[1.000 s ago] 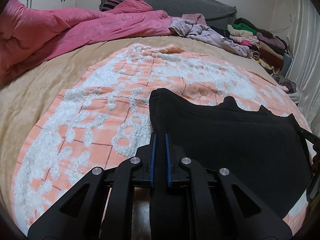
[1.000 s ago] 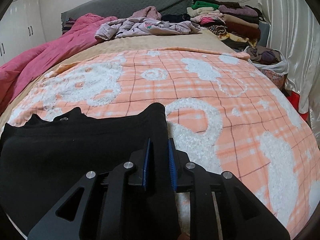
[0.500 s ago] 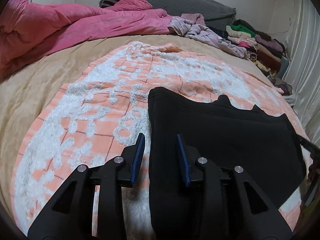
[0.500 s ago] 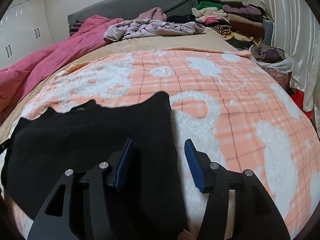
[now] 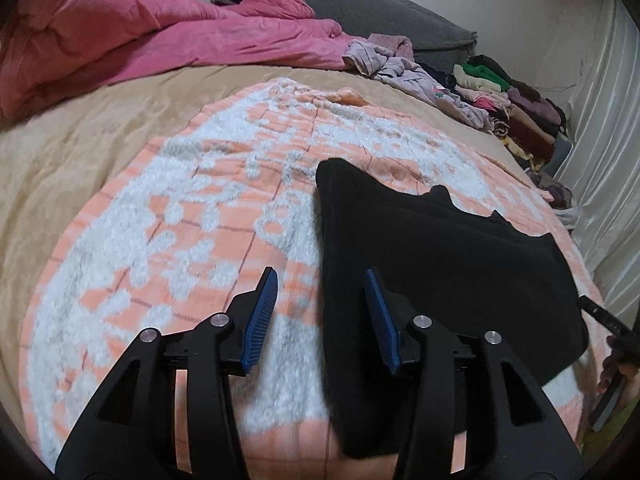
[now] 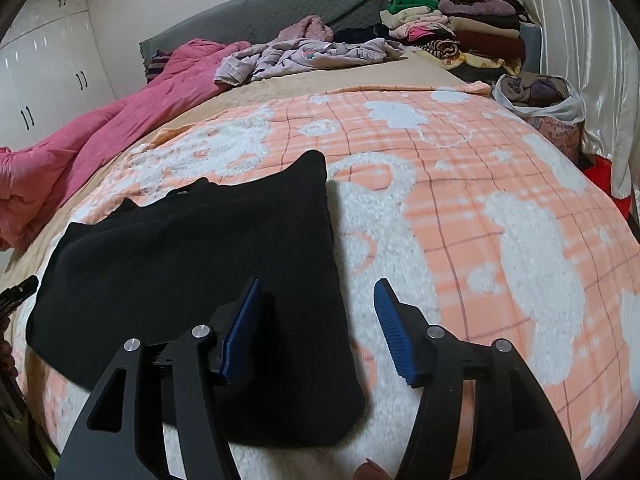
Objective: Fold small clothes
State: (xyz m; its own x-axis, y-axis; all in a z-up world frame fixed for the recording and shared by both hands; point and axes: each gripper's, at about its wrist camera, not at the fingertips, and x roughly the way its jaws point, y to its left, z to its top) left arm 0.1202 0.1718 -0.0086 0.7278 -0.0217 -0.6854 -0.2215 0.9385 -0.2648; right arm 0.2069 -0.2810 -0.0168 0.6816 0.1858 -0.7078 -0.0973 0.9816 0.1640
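With both tools spread wide, you grip nothing.
Your left tool (image 5: 322,286) straddles one side edge of the black garment (image 5: 440,248), your right tool (image 6: 318,294) the opposite edge; it lies flat on the orange-and-white blanket (image 6: 460,184) covering the bed.

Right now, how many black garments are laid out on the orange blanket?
1. The black garment lies flat on the orange blanket, between both open grippers. More black items may sit in the far clothes stack.
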